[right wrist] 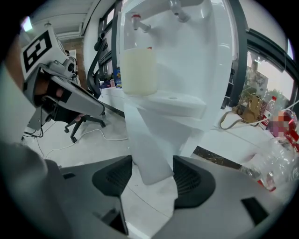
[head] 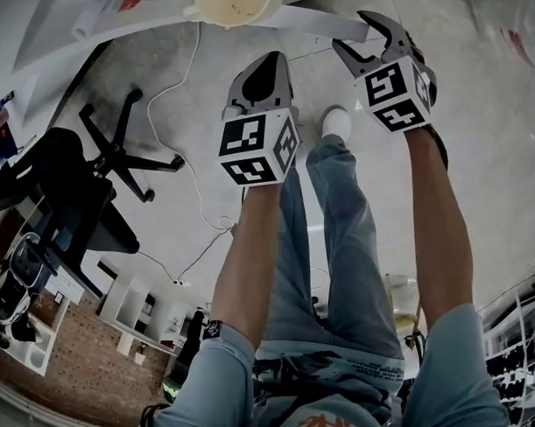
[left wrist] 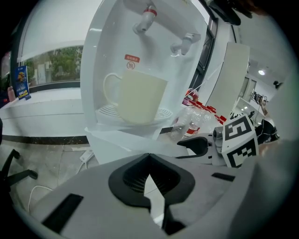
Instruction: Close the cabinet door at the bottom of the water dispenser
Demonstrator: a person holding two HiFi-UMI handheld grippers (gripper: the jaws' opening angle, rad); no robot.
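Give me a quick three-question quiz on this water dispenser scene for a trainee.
1. True or false: the left gripper has its jaws together.
2. What stands on the drip tray of the water dispenser? A) a cream mug B) a kettle C) a glass bottle
3. Fill in: in the right gripper view, the cabinet door stands ____.
Key: 1 true; 2 A; 3 open.

No text could be read with certainty: the red label (left wrist: 132, 58) on the water dispenser (left wrist: 175, 70) and the blue poster (left wrist: 20, 82) were too blurred
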